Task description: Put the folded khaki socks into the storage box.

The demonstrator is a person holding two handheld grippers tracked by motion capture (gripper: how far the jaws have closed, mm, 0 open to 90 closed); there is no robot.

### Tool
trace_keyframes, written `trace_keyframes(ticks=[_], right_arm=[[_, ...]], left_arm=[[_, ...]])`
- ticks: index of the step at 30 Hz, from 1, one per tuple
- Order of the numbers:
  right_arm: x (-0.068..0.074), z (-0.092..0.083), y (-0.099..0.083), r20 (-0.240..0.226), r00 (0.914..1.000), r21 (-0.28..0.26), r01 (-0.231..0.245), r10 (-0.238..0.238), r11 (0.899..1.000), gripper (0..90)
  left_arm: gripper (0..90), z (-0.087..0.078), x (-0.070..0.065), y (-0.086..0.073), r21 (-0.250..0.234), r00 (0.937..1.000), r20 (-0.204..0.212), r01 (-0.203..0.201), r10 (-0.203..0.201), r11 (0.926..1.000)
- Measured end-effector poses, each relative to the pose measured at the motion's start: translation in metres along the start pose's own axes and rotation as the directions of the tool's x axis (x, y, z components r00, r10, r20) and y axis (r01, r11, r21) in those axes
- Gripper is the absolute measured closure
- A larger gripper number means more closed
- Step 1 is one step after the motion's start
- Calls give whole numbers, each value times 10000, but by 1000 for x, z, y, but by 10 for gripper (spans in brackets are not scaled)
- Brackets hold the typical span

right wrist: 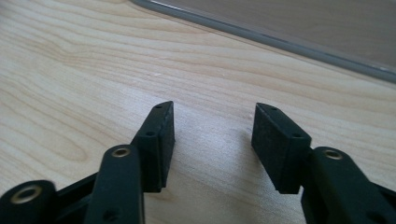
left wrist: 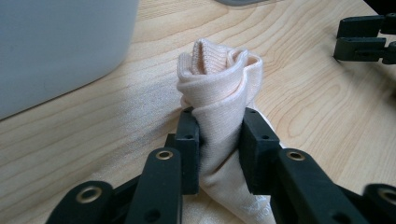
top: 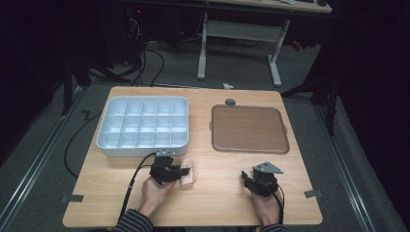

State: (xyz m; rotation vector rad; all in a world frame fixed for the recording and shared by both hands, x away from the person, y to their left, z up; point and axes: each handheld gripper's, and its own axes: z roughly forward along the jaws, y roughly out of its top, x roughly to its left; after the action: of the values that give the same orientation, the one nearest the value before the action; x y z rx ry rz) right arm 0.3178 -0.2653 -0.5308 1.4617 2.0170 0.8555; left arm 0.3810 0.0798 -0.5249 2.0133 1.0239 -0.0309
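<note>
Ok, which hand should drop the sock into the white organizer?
Left, probably. Its tongs are already pinched on the sock, just in front of the organizer. The right tongs are open over bare table, farther away.

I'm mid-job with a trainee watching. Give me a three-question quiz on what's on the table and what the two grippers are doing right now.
1. True or false: the left gripper is shut on the sock.
2. What lies between the right gripper's jaws?
A. a sock
B. a lid
C. nothing but bare table
3. Which container lies nearer the sock: the white divided box or the brown tray?

Key
1. True: in the left gripper view both pads press the bunched sock.
2. C: the jaws stand apart over bare wood of the table.
3. The white divided box, just beyond the left gripper in the high view.
</note>
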Motion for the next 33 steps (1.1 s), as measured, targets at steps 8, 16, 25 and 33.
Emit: trace_keyframes(ticks=[8, 16, 25, 33], right_arm=[[0, 1, 1, -132, 9999, 49, -59, 60, 10000, 448], [0, 2, 2, -213, 9998, 81, -11, 13, 10000, 412], [0, 2, 2, -235, 9997, 94, 4, -2, 10000, 404], [1, 3, 2, -237, 9997, 90, -10, 12, 10000, 402]], left_arm=[[746, -7, 1, 1, -60, 9998, 220, -31, 32, 10000], [746, -18, -4, 3, 52, 9963, -102, -851, 852, 9964], [749, -32, -3, 18, -9, 9947, 165, -1012, 1012, 9949], [751, -38, 3, 19, -161, 9955, -35, -946, 945, 9954]])
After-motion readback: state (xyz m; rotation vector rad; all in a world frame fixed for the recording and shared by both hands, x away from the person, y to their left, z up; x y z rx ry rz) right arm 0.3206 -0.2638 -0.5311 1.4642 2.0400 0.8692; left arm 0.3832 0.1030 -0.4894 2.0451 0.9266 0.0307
